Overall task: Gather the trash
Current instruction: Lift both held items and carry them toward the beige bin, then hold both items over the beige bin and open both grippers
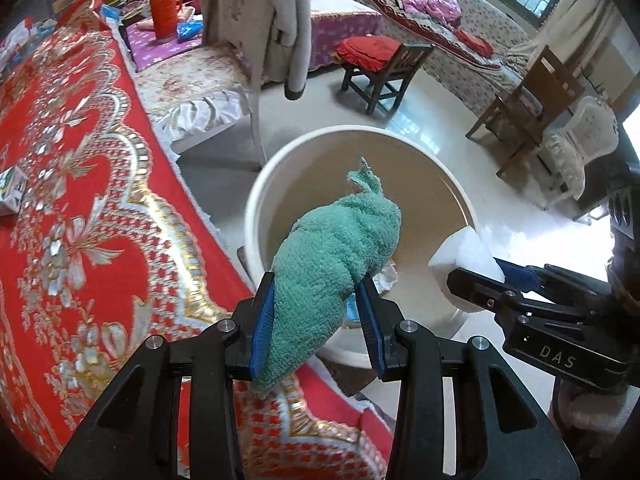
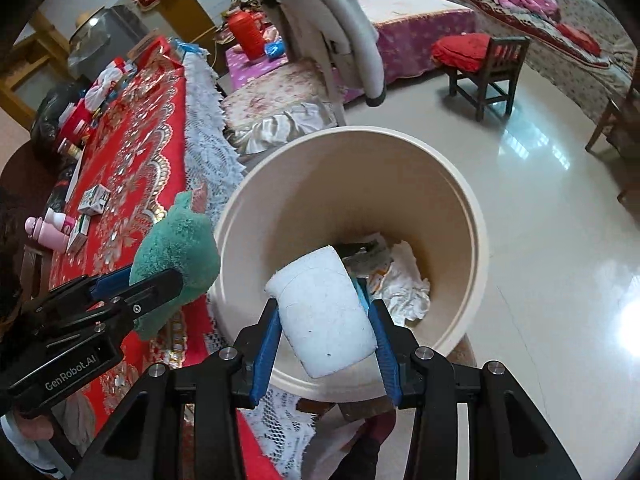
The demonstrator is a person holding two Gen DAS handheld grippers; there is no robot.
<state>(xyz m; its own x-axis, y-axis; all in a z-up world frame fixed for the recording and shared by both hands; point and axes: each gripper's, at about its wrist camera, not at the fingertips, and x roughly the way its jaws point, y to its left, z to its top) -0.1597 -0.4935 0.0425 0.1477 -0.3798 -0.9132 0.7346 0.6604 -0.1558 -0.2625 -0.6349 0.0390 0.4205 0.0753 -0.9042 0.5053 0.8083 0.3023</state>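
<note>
My left gripper is shut on a green terry cloth and holds it over the near rim of a cream bucket. My right gripper is shut on a white foam block and holds it over the same bucket. Crumpled white paper lies at the bucket's bottom. The right gripper with the foam block shows at the right of the left wrist view. The left gripper with the green cloth shows at the left of the right wrist view.
A table under a red and gold patterned cloth stands left of the bucket, with small boxes and a pink bottle on it. A chair draped with a grey coat and a small wooden stool stand beyond on the shiny floor.
</note>
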